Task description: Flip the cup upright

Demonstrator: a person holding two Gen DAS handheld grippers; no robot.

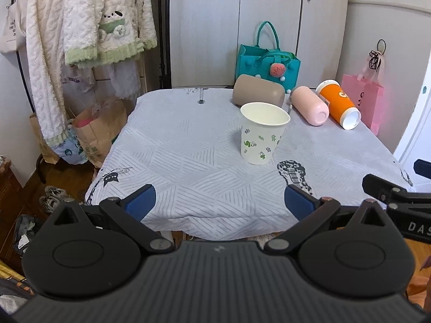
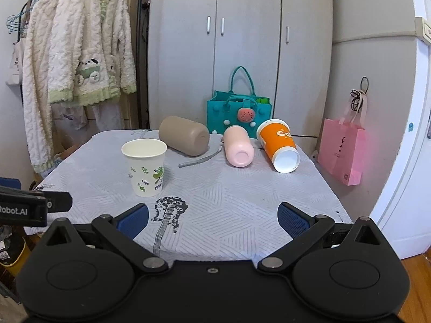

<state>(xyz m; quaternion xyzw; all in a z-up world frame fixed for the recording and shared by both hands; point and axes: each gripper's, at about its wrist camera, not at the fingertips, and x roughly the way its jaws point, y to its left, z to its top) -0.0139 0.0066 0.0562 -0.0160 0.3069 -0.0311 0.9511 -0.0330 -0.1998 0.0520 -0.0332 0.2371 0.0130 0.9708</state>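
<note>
1. Both mine released: left gripper (image 1: 220, 201) and right gripper (image 2: 212, 219) spread wide, holding nothing, near table (image 2: 242, 202) edge.
2. Paper cup (image 2: 145, 167) already upright, left-centre.
3. Still lying down at far right: orange cup (image 2: 278, 145), pink cup (image 2: 238, 149), brown cup (image 2: 184, 136).
4. Orange one probably next: likely light, thin-walled, crushable. I'd pinch mid-body gently, not the rim.
</note>
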